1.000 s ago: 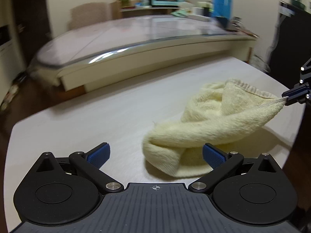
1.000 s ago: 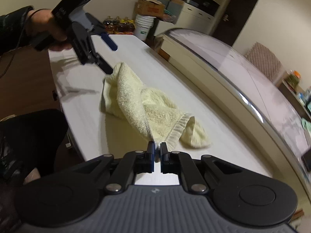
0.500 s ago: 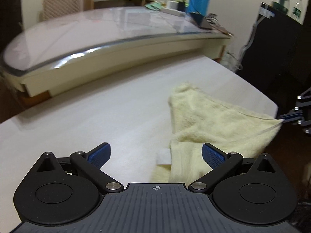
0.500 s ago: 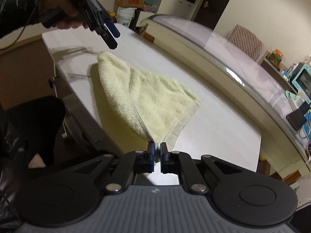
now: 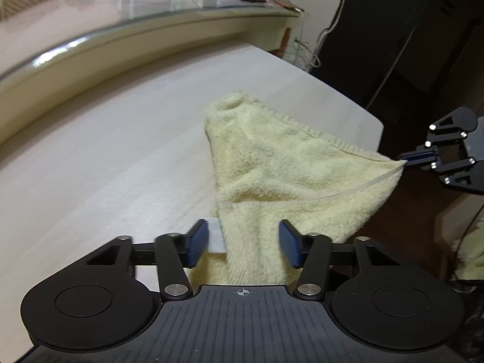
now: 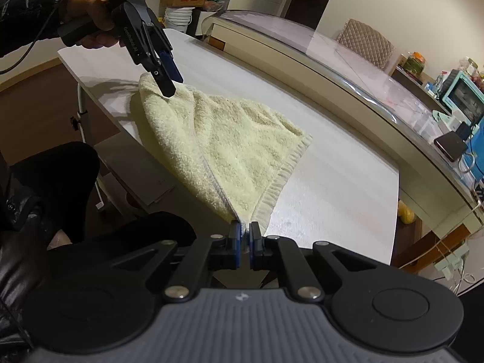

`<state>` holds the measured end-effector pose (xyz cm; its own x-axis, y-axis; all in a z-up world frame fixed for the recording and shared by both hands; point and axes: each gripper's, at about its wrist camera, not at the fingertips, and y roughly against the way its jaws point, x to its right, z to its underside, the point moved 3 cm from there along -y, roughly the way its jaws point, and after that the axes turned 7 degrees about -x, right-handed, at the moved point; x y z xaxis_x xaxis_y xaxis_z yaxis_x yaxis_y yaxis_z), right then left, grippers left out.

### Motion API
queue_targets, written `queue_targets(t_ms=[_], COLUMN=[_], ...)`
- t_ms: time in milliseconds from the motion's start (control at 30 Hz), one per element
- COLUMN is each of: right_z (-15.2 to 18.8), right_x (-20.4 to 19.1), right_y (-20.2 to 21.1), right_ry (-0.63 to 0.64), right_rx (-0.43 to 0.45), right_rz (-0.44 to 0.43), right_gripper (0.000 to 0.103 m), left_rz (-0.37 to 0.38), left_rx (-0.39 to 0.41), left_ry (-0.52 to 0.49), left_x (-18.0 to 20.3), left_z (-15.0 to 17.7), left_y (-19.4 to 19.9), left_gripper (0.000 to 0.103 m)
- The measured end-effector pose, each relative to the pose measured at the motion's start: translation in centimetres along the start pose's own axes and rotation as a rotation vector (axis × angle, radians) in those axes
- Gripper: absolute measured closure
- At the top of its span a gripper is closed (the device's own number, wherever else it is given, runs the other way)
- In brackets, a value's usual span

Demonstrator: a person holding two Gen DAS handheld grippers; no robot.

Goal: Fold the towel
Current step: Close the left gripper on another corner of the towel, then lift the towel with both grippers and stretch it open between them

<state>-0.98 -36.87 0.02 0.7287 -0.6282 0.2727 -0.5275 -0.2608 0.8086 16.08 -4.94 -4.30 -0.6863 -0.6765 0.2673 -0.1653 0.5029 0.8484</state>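
A pale yellow towel (image 5: 290, 166) lies partly spread on the white table (image 5: 121, 151), stretched toward the near right edge. My right gripper (image 6: 245, 236) is shut on one towel corner and holds it off the table's edge; it shows in the left wrist view (image 5: 407, 158) too. My left gripper (image 5: 243, 243) is open, its blue pads either side of the towel's bunched near end, not closed on it. In the right wrist view the left gripper (image 6: 169, 81) hovers at the towel's (image 6: 224, 139) far end.
A long glass-topped counter (image 5: 127, 27) runs behind the table. A dark cabinet (image 5: 408, 36) stands at the right. A teal oven (image 6: 464, 96) and clutter sit on the counter's far end. The person's legs (image 6: 60, 175) are beside the table's edge.
My right gripper has pulled its corner outward, stretching the crumpled towel flatter. My left gripper has moved to the towel's other end and its jaws have narrowed around it.
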Motion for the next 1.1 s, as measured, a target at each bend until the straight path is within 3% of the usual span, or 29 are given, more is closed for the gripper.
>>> queue_targets(t_ms=[100,233,267,467,633,900,1000,1100], right_z=[0.3,0.4,0.4,-1.0,-4.5,-16.2,-19.5,-20.8], right_x=[0.0,0.3,0.4,2.0,4.1,12.3,14.5,14.7], right_y=[-0.1,-0.1,0.0,1.1,1.2,-0.5,1.1,3.2], right_ry=[-0.008,-0.031,-0.038,-0.053,-0.004,0.093,0.125,0.140], right_rx=[0.004,0.014,0.018,0.060,0.100,0.228,0.294,0.349], right_rz=[-0.006,-0.021,-0.025,-0.050,-0.044,0.115,0.194,0.228], right_gripper=[0.097,0.097,0.097,0.097,0.098,0.098,0.098,0.098], left_rz=[0.013,0.053,0.067,0.010,-0.091,-0.281,-0.332,-0.371], left_rx=[-0.033,-0.042,-0.033,0.050,0.140,0.292,0.364,0.418], left_ry=[0.012,0.019,0.018,0.020,0.020,-0.004,-0.029,-0.057], left_x=[-0.9,-1.1,-0.9,0.0,-2.0,-6.7,-6.0,-3.8], left_z=[-0.3,-0.5,-0.4,0.1,-2.6,-10.7,-12.3,-11.8], left_y=[-0.3,-0.2,0.3,4.5,8.4,16.0,19.5,21.9], left_gripper=[0.064,0.093,0.095,0.096,0.096,0.096,0.096,0.096])
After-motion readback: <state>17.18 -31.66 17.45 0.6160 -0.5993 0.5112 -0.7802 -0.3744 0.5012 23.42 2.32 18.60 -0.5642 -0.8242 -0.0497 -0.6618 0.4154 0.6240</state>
